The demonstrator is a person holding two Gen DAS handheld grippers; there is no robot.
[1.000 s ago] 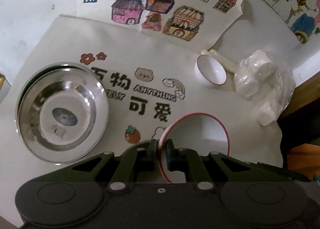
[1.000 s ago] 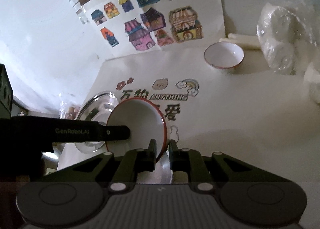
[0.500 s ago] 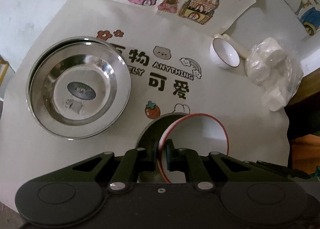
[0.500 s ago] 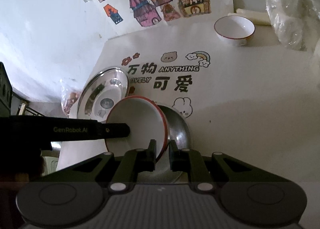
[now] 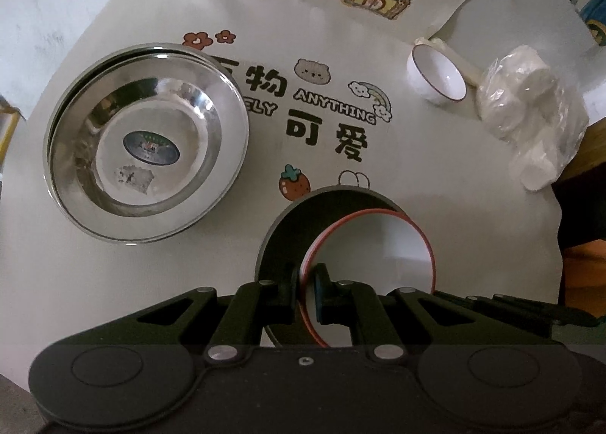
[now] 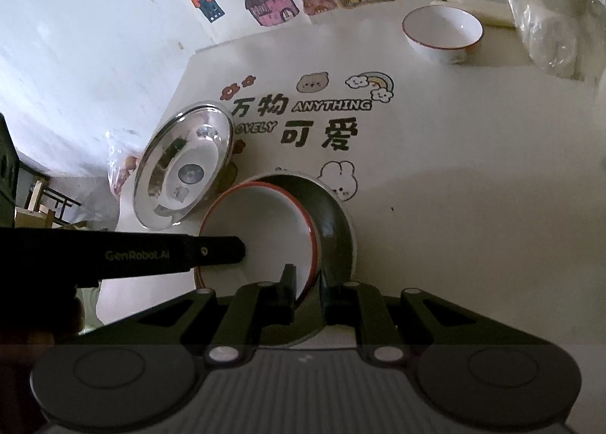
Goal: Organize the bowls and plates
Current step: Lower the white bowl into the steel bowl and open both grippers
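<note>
Both claws have tipped lower, left claw (image 5: 307,284) and right claw (image 6: 307,284) clamped on the red-rimmed plate (image 6: 261,229).

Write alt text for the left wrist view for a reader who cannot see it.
The left gripper is shut on the rim of a white red-rimmed bowl, held over a dark round metal dish on a printed cream mat. To the left sit stacked shiny steel plates; a smaller white red-rimmed bowl stands far right.

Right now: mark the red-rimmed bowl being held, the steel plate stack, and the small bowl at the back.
red-rimmed bowl (image 6: 261,229): right wrist view, white inside.
steel plate stack (image 5: 151,142): left wrist view, top plate's centre.
small bowl (image 6: 441,27): right wrist view, inside.
</note>
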